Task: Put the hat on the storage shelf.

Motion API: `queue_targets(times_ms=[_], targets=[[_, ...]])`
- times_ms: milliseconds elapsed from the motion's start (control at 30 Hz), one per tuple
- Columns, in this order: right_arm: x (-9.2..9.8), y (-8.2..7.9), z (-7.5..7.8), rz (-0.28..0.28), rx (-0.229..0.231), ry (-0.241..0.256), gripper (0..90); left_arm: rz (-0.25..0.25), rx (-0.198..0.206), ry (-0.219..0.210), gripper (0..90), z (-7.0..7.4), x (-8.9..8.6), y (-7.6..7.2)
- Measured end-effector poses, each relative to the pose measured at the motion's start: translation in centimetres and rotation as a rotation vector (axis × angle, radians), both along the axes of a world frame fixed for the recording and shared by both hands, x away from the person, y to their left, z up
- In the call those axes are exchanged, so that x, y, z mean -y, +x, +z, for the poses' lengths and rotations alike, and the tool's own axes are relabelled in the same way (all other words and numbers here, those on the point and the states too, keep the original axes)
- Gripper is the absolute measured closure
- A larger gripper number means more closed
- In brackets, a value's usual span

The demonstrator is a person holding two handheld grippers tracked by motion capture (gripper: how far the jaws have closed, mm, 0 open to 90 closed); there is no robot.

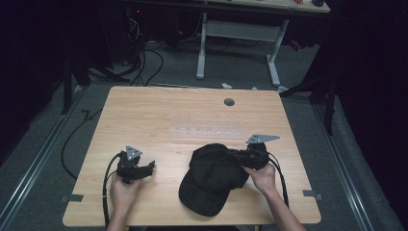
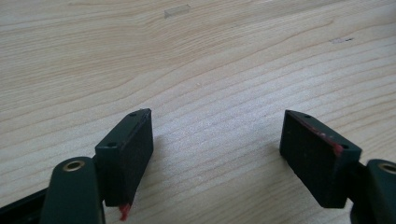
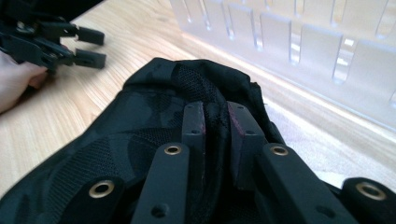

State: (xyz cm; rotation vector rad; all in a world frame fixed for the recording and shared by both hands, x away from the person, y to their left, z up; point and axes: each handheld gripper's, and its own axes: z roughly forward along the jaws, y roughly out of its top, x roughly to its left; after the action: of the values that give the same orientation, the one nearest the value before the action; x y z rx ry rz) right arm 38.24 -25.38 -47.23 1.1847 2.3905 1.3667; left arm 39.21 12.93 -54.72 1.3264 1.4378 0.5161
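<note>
A black cap [image 1: 210, 179] lies on the wooden table [image 1: 159, 110], near the front edge and right of the middle. My right gripper [image 1: 232, 155] is shut on a fold of the cap's crown [image 3: 215, 120], and the fabric bunches up between its two black pads [image 3: 194, 125]. At the front left of the table my left gripper [image 1: 149, 167] rests low, jaws open and spread wide over bare wood [image 2: 217, 126], holding nothing. The left gripper [image 3: 88, 46] also appears at the top left of the right gripper view, held by a hand.
A clear plastic rack [image 1: 211, 131] with several slots lies flat across the table's middle, just behind the cap; it rises close by in the right gripper view [image 3: 299, 51]. A round grey cable hole [image 1: 229, 102] sits near the far edge. Cables and a desk frame [image 1: 238, 33] stand beyond.
</note>
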Motion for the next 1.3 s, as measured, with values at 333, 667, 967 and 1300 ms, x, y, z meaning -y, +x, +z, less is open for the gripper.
queue_targets(times_ms=[333, 667, 967, 1300], targets=[[1.3, -1.1, 2.0, 0.009, 0.071, 0.041, 79.5, -0.001, -0.001, 0.001, 25.8, 0.0, 0.0, 0.0], [1.6, -1.5, 3.9, 0.039, 0.122, 0.073, 79.7, -0.027, -0.006, 0.010, 22.1, 0.0, 0.1, 0.1], [1.4, -2.1, 5.4, 0.082, 0.153, 0.091, 79.8, -0.094, -0.058, -0.041, 15.6, 0.6, 0.0, 0.0], [0.7, -2.1, 6.5, 0.130, 0.168, 0.116, 79.8, -0.238, -0.013, -0.204, 14.1, 4.6, 0.8, -1.5]])
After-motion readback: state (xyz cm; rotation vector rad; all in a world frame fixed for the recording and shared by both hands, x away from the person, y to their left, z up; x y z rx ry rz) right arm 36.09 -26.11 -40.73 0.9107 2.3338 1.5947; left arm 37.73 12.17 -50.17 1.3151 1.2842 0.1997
